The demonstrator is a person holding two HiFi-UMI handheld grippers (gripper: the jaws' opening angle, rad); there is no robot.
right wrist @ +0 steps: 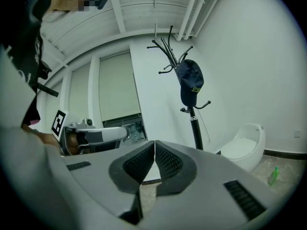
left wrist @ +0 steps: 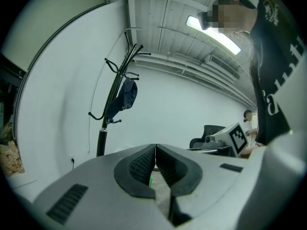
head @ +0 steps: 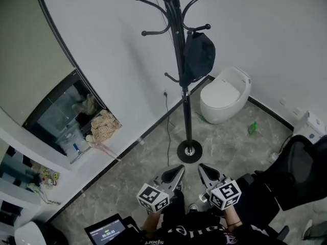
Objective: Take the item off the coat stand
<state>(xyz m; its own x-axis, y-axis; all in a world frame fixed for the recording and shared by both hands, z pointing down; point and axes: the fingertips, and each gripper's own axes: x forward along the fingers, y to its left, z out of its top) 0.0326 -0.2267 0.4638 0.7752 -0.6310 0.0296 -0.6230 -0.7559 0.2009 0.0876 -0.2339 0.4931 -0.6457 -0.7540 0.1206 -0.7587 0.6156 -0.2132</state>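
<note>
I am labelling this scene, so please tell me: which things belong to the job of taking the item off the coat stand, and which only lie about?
For the job: dark cap, hanging on the coat stand; left gripper and right gripper, both shut, empty.

Lying about: white rounded container; green bottle on the floor; black office chair.

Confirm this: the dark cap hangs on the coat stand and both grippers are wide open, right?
No. The dark cap does hang on the coat stand, but the left gripper and right gripper are both shut, empty, as the two gripper views show.
</note>
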